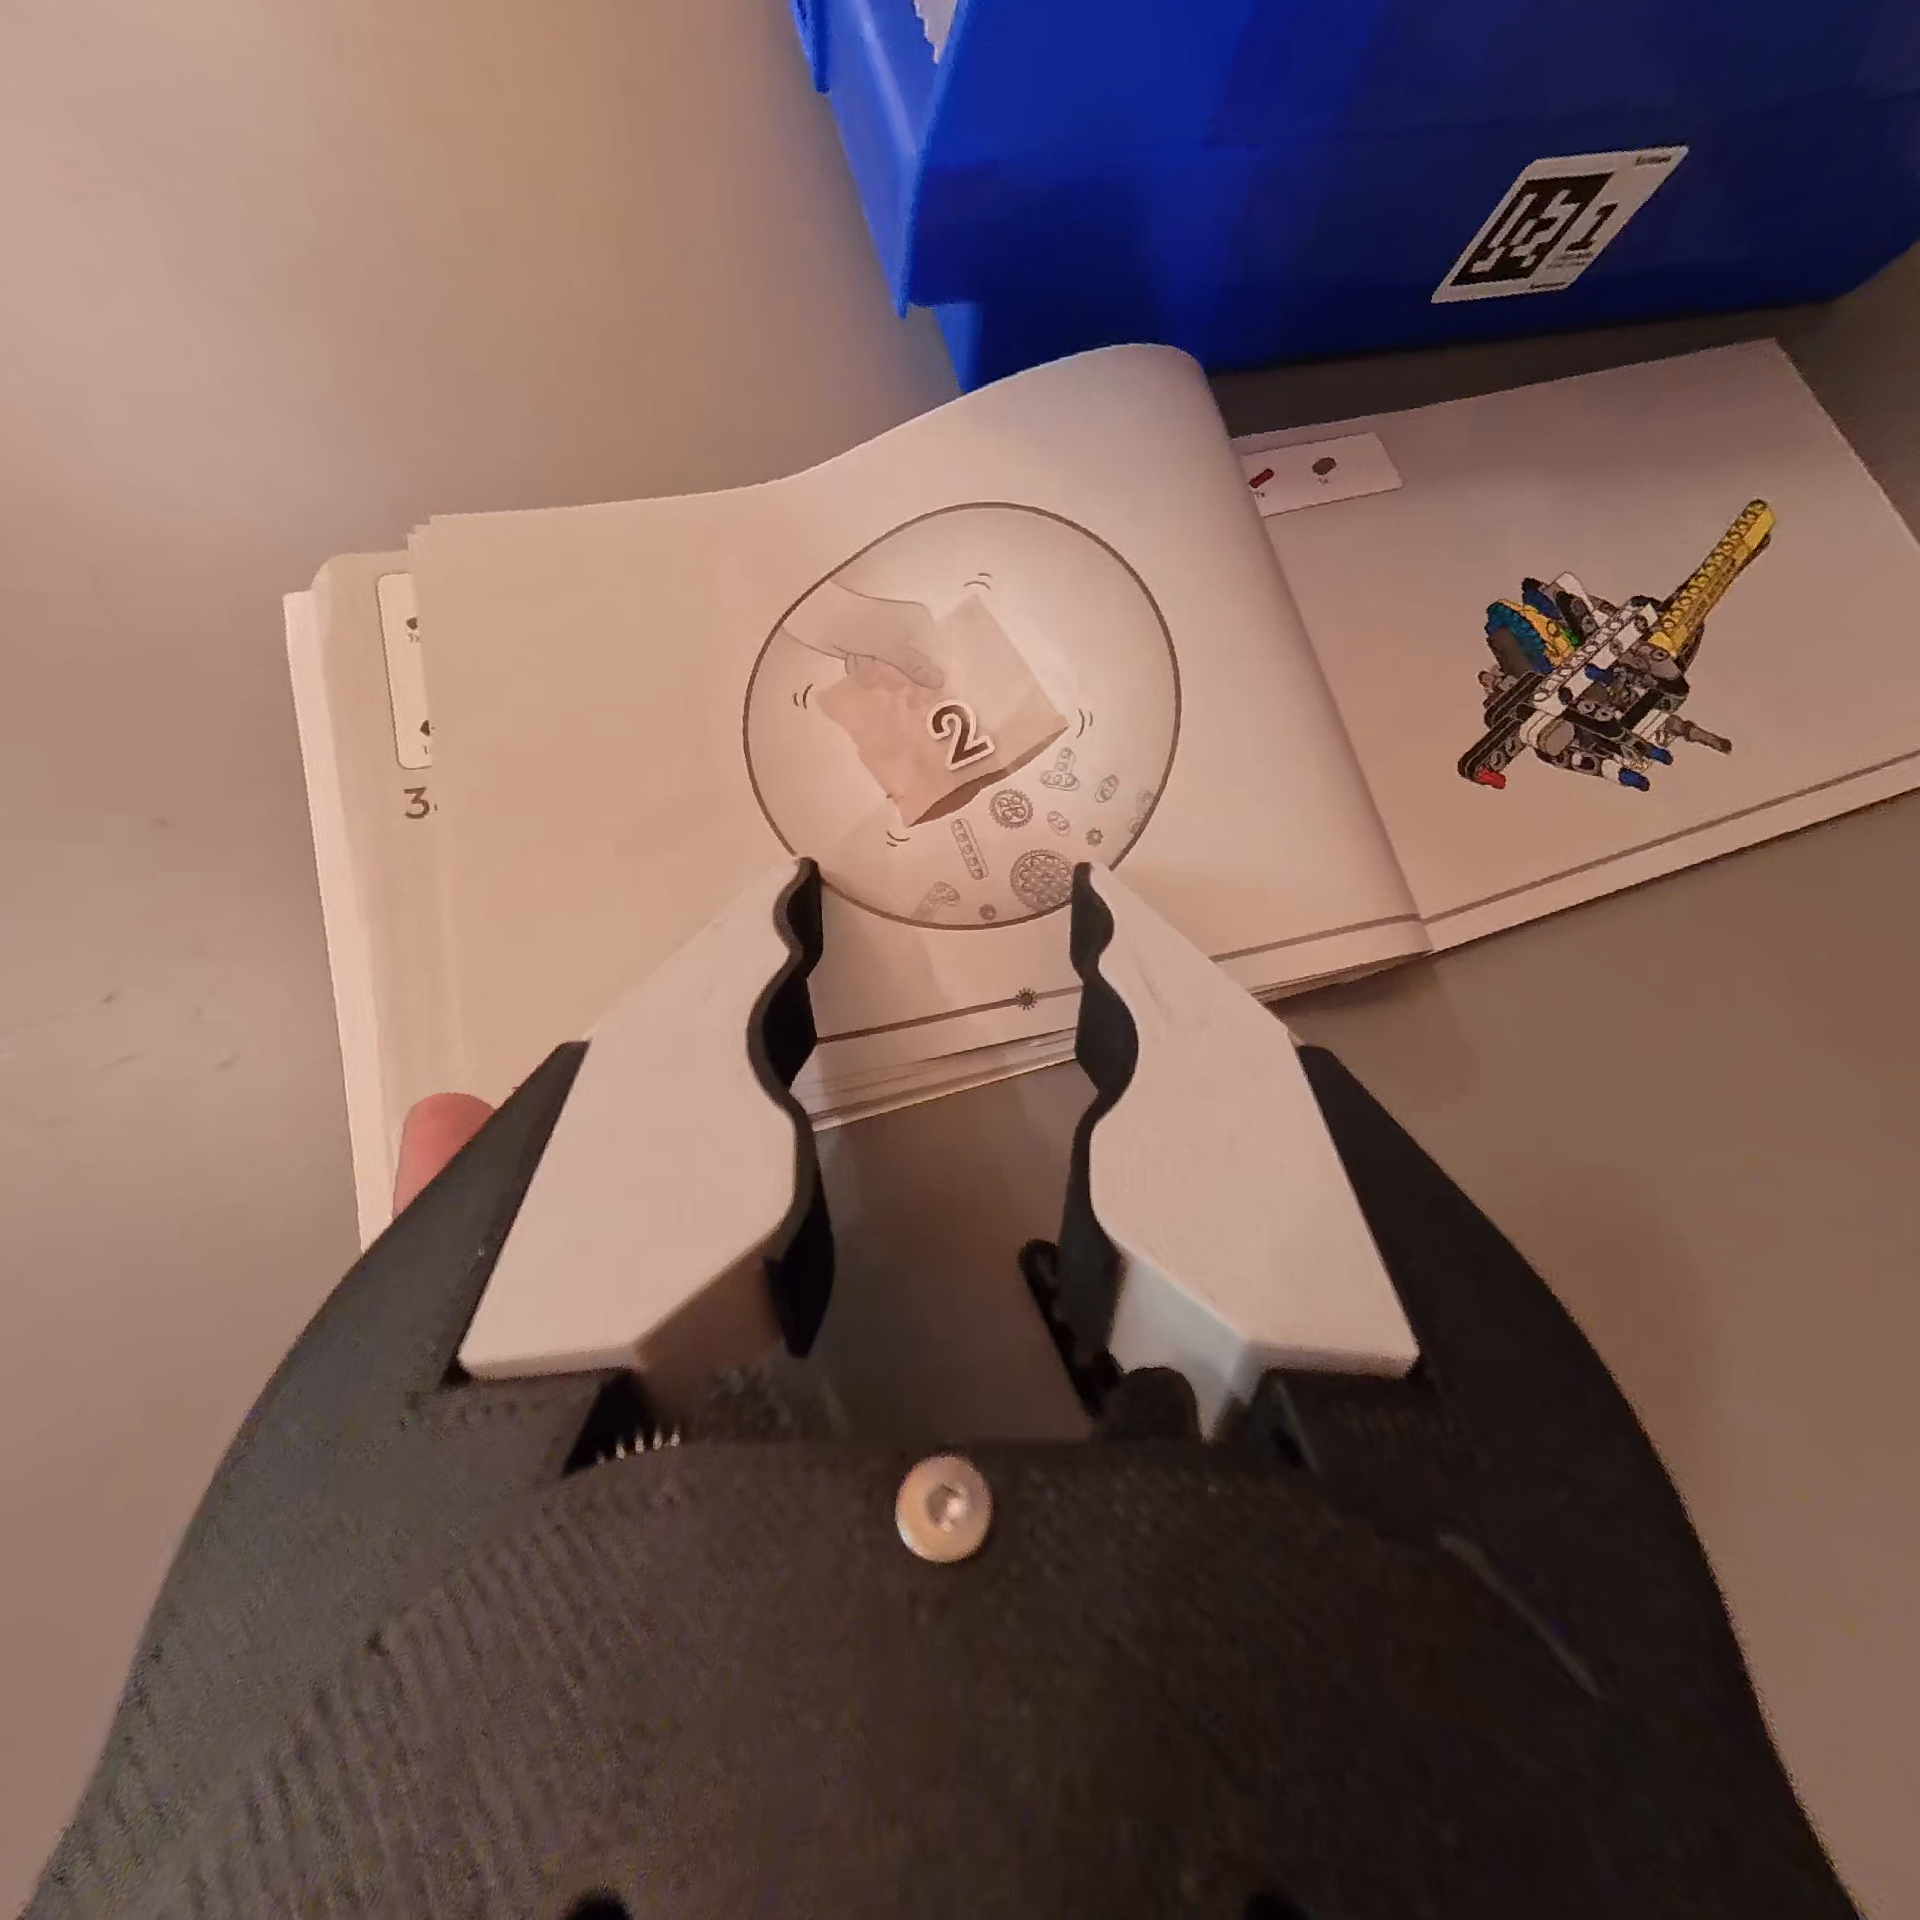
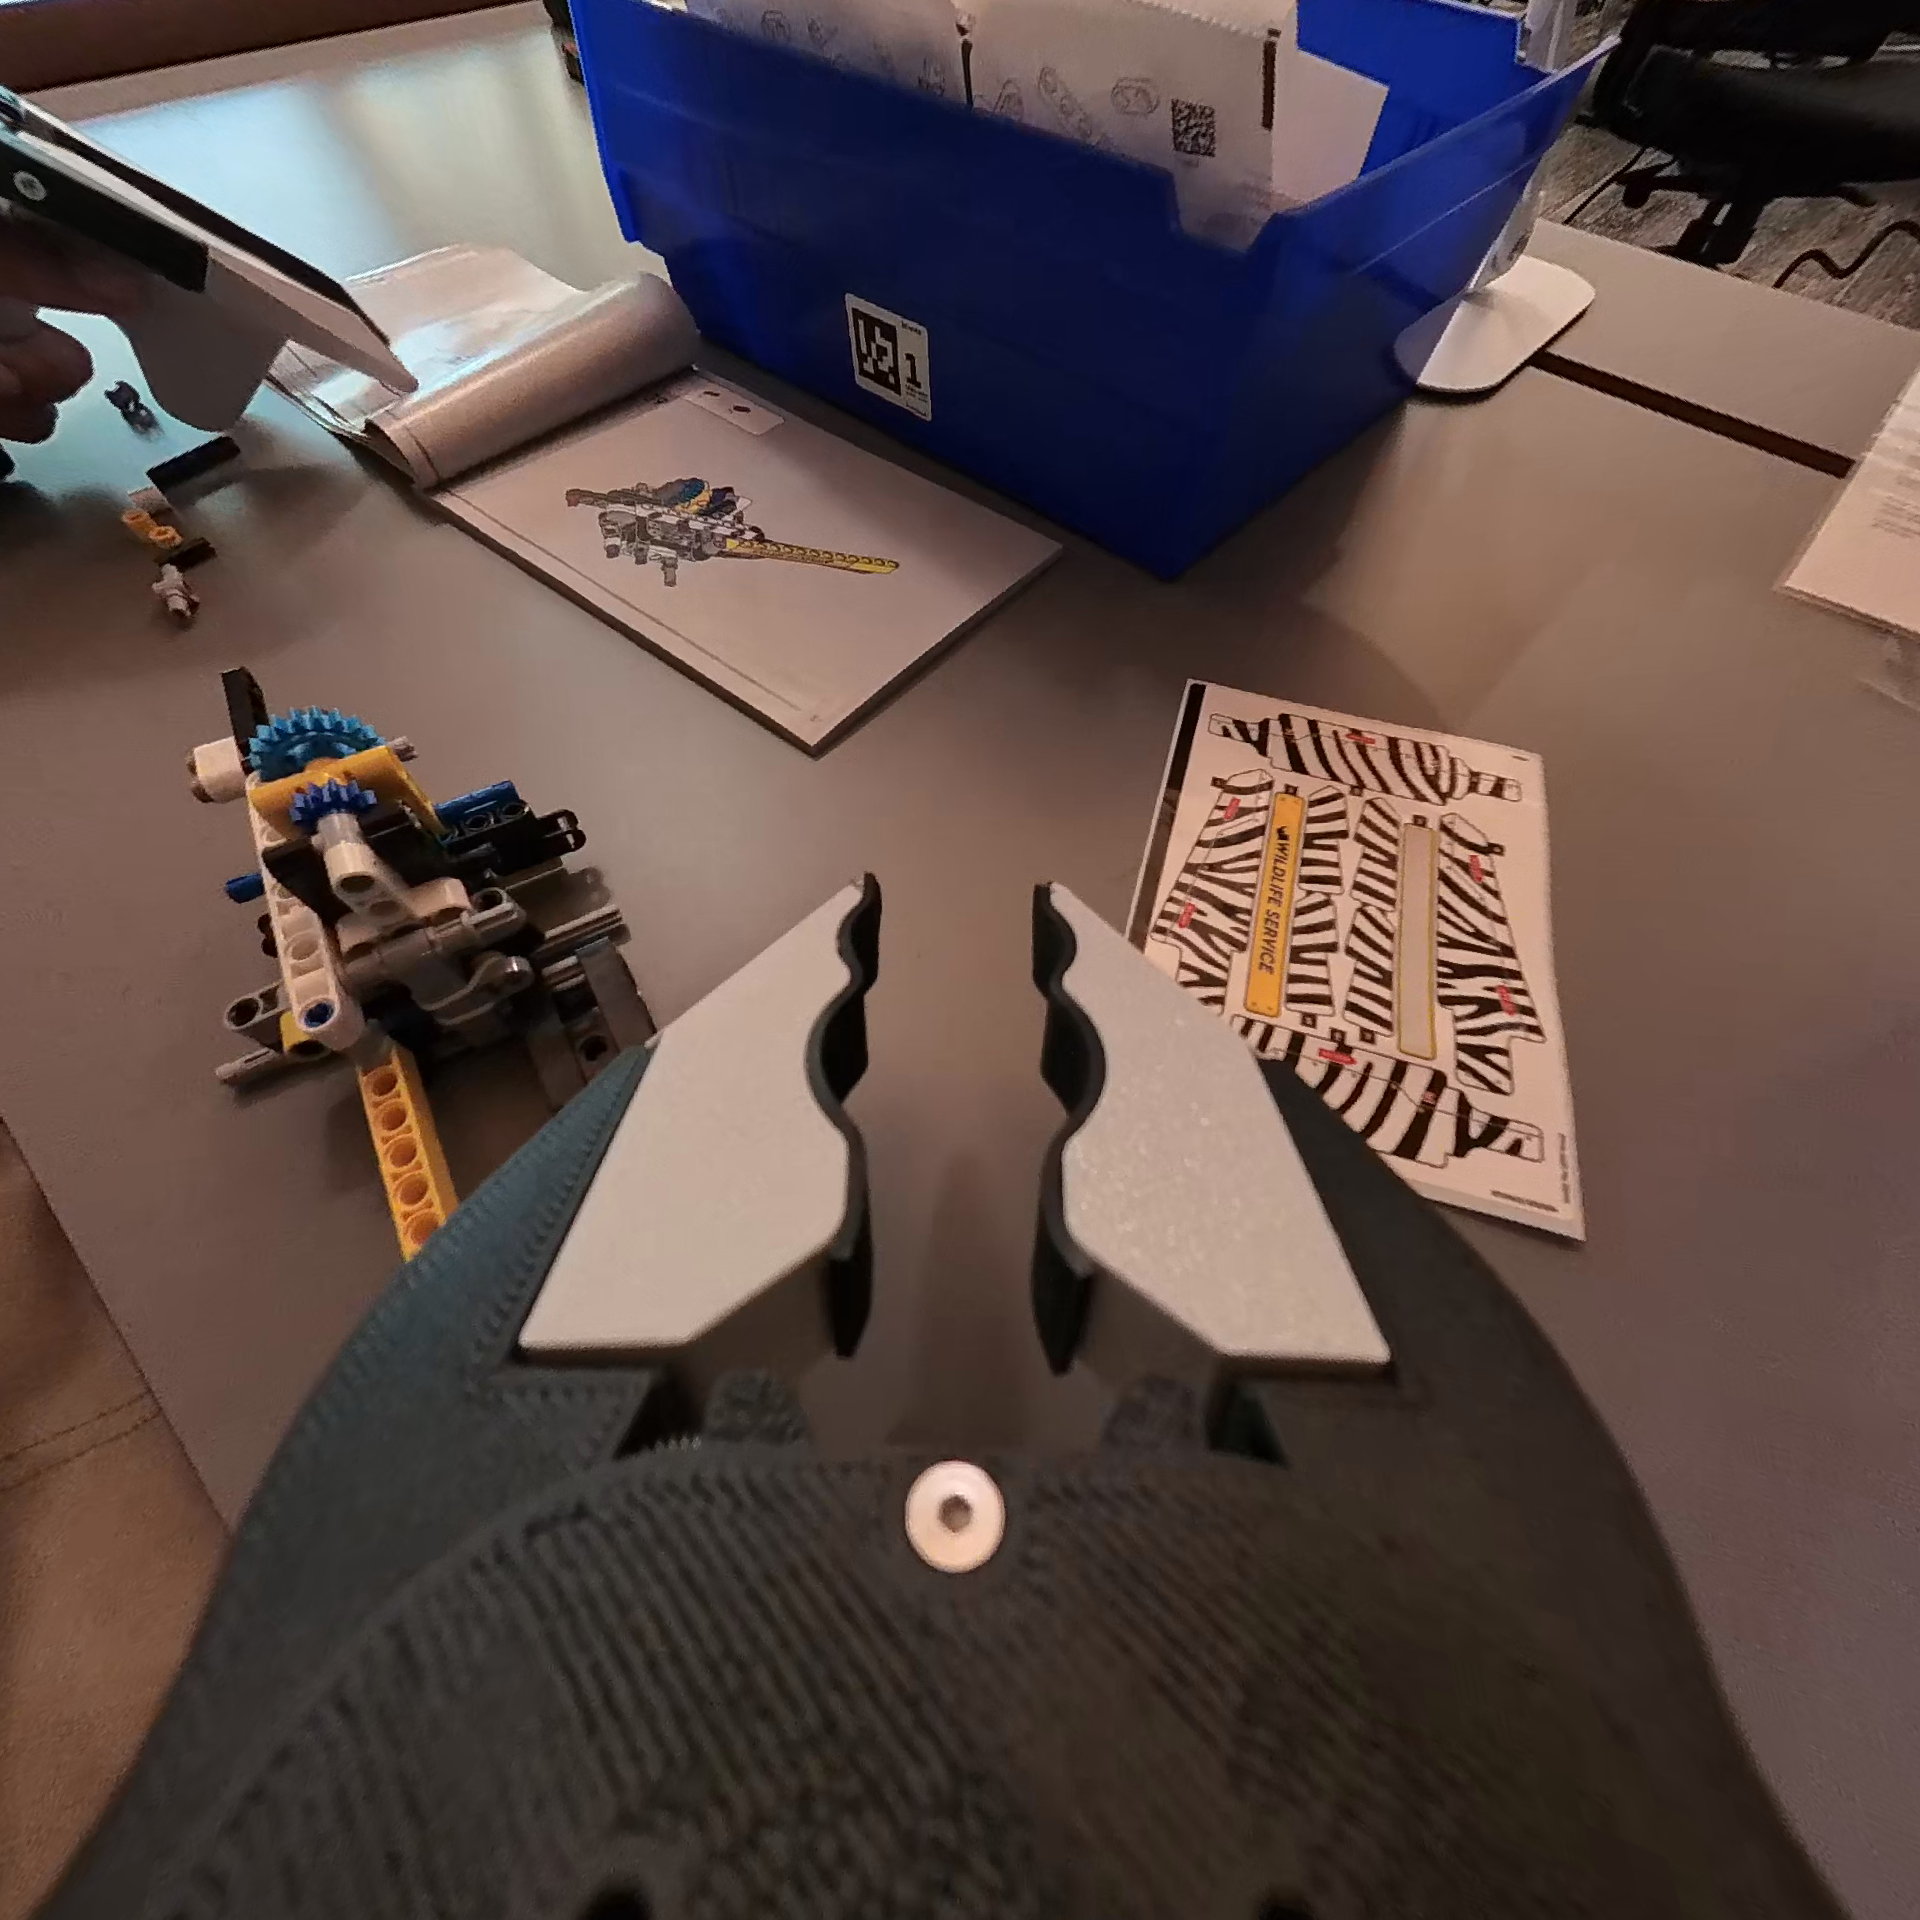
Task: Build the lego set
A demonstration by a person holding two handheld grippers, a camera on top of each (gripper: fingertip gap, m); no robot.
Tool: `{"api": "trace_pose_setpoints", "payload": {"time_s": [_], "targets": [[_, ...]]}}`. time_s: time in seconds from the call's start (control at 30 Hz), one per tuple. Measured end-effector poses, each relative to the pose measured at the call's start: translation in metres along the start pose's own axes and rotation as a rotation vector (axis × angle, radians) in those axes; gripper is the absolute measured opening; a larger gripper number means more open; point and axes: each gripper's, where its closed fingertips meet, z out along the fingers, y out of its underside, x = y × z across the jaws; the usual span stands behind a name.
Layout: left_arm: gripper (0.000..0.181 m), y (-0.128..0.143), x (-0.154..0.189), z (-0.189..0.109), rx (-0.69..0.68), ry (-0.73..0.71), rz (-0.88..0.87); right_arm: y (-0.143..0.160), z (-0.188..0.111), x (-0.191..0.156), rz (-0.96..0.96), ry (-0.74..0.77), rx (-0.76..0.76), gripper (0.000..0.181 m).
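Observation:
The open instruction booklet (image 1: 1039, 675) lies on the grey table, its left page curled up. My left gripper (image 1: 943, 871) is open and empty just above the booklet's near edge; it also shows at the far left of the right wrist view (image 2: 260, 301) over the booklet (image 2: 790, 582). The partly built lego model (image 2: 384, 925), with blue gears and a yellow beam, lies on the table at the left. My right gripper (image 2: 956, 894) is open and empty, above bare table between the model and a zebra-striped sticker sheet (image 2: 1361, 956).
A blue bin (image 2: 1091, 312) with paper bags inside stands behind the booklet; it also shows in the left wrist view (image 1: 1351, 177). Several small loose lego parts (image 2: 166, 540) lie at the far left. A white stand base (image 2: 1496, 322) and papers (image 2: 1870, 499) are at the right. My right fingertips sit around 35 centimetres from my left ones.

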Motion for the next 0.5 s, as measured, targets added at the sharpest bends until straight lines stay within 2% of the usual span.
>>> {"api": "trace_pose_setpoints", "payload": {"time_s": [0.3, 0.5], "targets": [[0.041, 0.004, 0.019, 0.003, -0.026, 0.042, 0.136, 0.000, 0.001, -0.001, -0.002, -0.003, -0.004, 0.028], [0.036, 0.001, 0.024, 0.000, -0.005, 0.086, 0.100, 0.001, 0.002, -0.001, 0.000, -0.007, -0.008, 0.029]]}}
